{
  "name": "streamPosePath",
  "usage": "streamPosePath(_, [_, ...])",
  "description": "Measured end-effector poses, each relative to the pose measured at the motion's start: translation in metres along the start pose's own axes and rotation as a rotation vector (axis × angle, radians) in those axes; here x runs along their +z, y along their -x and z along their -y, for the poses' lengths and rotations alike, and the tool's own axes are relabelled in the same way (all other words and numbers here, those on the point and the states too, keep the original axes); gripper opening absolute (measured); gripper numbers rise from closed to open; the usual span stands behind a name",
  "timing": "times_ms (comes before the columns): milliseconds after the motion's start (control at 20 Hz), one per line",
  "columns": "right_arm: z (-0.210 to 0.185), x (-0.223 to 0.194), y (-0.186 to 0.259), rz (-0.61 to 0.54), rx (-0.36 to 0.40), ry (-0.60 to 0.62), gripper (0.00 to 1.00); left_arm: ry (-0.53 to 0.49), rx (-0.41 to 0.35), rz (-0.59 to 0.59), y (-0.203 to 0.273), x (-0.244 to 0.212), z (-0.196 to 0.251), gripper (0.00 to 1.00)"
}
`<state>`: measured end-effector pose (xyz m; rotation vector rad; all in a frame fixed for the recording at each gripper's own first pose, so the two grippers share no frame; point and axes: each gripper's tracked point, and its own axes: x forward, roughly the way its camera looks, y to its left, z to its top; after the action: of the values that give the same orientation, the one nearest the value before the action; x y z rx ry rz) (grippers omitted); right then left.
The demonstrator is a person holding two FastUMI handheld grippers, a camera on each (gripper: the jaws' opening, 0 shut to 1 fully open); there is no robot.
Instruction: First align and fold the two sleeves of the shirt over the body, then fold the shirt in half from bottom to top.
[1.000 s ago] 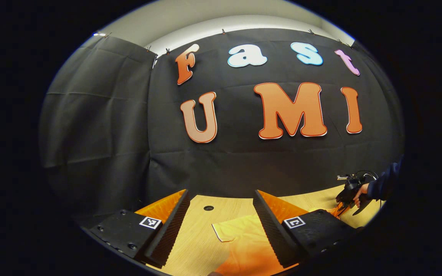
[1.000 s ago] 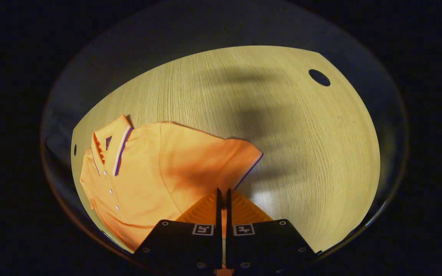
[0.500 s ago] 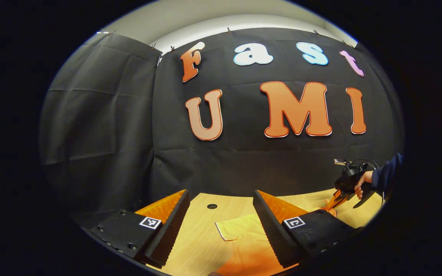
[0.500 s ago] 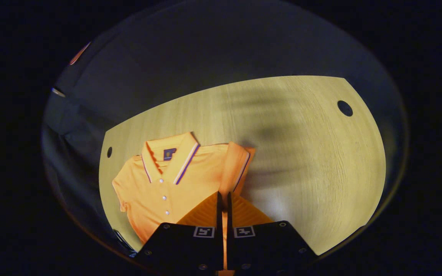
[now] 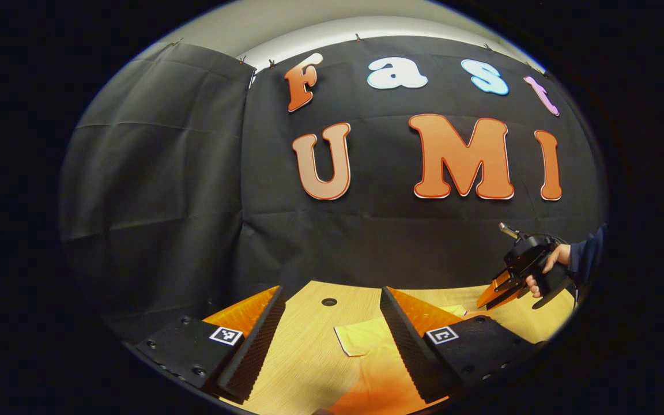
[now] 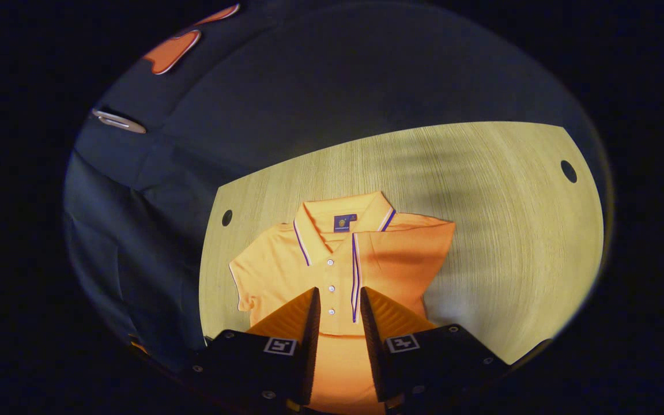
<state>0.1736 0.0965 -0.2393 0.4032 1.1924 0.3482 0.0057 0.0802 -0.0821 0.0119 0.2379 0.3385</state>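
Left claw (image 5: 332, 334): jaws spread wide, nothing between them; held low over the table (image 5: 303, 369), looking along it toward the booth wall.
Right claw (image 6: 339, 323): jaws parted by a narrow gap, gripping nothing; it hangs above the shirt's middle. From the left gripper view it is up off the table (image 5: 502, 291), well to the right of the left claw, with a hand (image 5: 542, 271) and dark sleeve (image 5: 588, 256) behind it.
Shirt (image 6: 332, 271): orange polo, flat on the table, collar (image 6: 340, 222) at the far end from the right claw, button placket running straight ahead of its gap.
Sleeve, right of right claw (image 6: 407, 253): folded in over the body, its striped cuff edge lying along the placket.
Sleeve, left of right claw (image 6: 251, 276): spread out flat to the side, unfolded.
Shirt from left claw: one sleeve (image 5: 361, 340) lies on the table just ahead, between the jaws and nearer the right one; the body runs under that finger.
Table: pale wood grain, round holes (image 6: 227, 218) past the shirt at its far corners.
Hem: hidden behind the right claw's fingers; cannot tell how it lies.
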Motion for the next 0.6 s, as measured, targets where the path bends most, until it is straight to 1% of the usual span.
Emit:
streamPosePath(50, [0.002,0.001,0.006,0.022,-0.011,0.027,0.46,-0.002,-0.001,-0.018,-0.003,-0.003,-0.001,0.99])
streamPosePath(100, [0.003,0.003,0.013,0.049,-0.014,0.055,0.55,-0.005,-0.006,-0.039,-0.006,-0.007,0.0,0.99])
streamPosePath(150, [0.001,0.005,0.022,0.077,-0.011,0.077,0.5,-0.003,-0.013,-0.057,-0.009,-0.009,0.001,0.99])
streamPosePath(200, [-0.003,0.006,0.031,0.11,0.005,0.09,0.68,0.003,-0.022,-0.077,-0.015,-0.013,0.002,0.99])
streamPosePath(250, [-0.007,0.009,0.041,0.143,0.018,0.096,0.71,0.01,-0.028,-0.093,-0.017,-0.017,0.003,0.99])
streamPosePath(300, [-0.01,0.01,0.053,0.181,0.028,0.098,0.79,0.007,-0.033,-0.109,-0.021,-0.023,0.005,1.0])
streamPosePath(400, [-0.011,0.01,0.072,0.247,0.034,0.102,0.87,-0.011,-0.059,-0.135,-0.033,-0.031,0.008,1.0])
streamPosePath(500, [-0.009,0.006,0.088,0.309,0.02,0.087,0.9,-0.018,-0.095,-0.18,-0.05,-0.044,0.012,0.99])
streamPosePath(600, [-0.005,0.002,0.106,0.371,-0.008,0.049,0.92,-0.002,-0.138,-0.236,-0.073,-0.055,0.016,0.99])
